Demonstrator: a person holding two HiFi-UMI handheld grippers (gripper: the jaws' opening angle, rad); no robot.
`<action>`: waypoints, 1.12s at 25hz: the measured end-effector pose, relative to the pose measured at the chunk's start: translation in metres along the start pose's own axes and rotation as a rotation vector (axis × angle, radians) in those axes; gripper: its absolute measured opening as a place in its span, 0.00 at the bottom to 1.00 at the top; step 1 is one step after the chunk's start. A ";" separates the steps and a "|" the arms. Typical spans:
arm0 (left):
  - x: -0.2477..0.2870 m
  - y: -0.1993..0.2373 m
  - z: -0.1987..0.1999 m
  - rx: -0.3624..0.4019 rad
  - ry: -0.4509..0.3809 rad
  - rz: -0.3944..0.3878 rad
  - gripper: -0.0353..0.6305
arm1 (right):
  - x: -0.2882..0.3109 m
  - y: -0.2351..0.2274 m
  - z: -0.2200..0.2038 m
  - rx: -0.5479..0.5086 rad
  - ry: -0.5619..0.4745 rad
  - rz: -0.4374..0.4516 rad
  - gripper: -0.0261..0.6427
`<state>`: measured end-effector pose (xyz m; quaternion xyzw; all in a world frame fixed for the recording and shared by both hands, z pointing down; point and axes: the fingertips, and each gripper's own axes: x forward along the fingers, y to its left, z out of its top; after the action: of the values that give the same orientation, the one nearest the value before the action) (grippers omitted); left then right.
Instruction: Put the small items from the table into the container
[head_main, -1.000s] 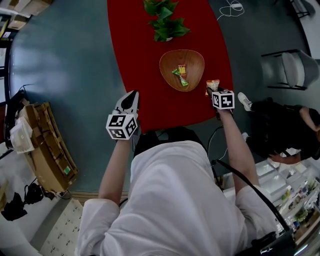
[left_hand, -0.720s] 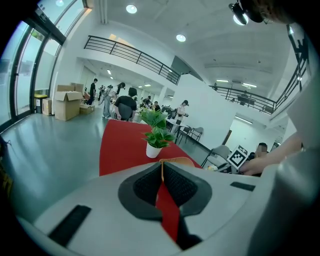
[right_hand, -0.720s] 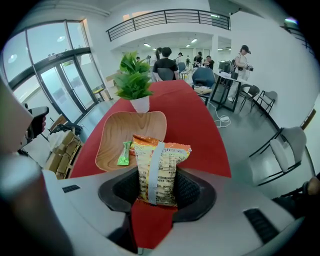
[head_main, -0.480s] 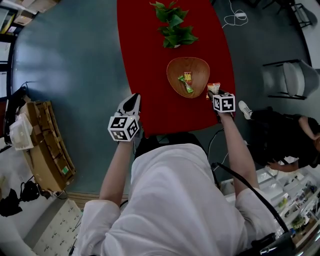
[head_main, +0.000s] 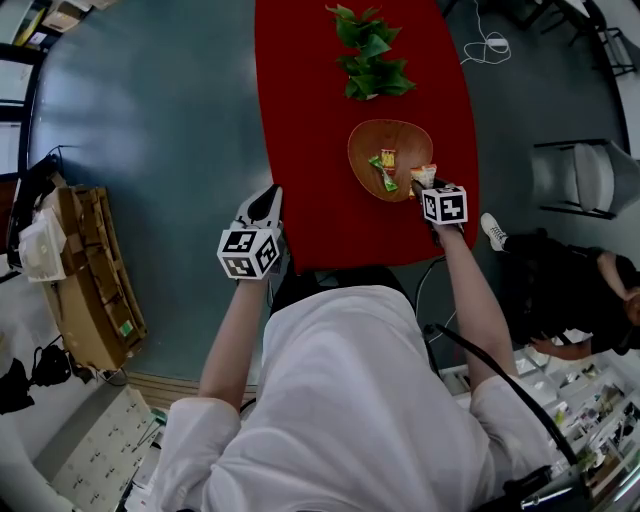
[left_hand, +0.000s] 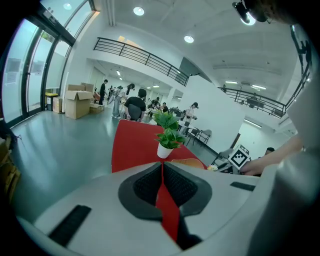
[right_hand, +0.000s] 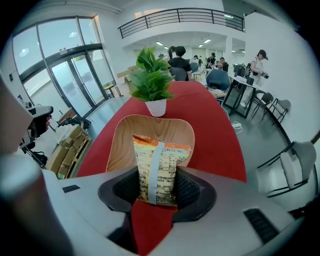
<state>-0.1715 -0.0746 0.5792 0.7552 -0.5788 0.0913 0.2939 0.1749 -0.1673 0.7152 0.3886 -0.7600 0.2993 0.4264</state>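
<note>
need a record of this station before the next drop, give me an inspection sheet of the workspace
surface: red table, long and narrow.
job's things: wooden bowl holds two small wrapped items; an orange snack packet is held upright at the bowl's near rim.
clutter: potted plant beyond the bowl.
grippers: left gripper shut, nothing between its jaws, at the table's near left corner; right gripper shut on the snack packet.
cables: white cable coiled on the floor, right of the table's far end.
surroundings: grey chair on the right; cardboard boxes on the left.
</note>
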 end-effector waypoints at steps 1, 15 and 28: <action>-0.001 0.002 0.000 -0.001 -0.002 0.005 0.07 | 0.003 0.002 0.002 -0.006 0.002 0.002 0.32; -0.012 0.030 -0.006 -0.034 0.003 0.071 0.07 | 0.039 0.044 0.028 -0.095 0.036 0.073 0.32; -0.003 0.034 -0.003 -0.039 0.015 0.076 0.07 | 0.053 0.040 0.021 -0.094 0.070 0.074 0.32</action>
<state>-0.2035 -0.0757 0.5923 0.7261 -0.6064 0.0968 0.3092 0.1140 -0.1810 0.7471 0.3289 -0.7718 0.2923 0.4590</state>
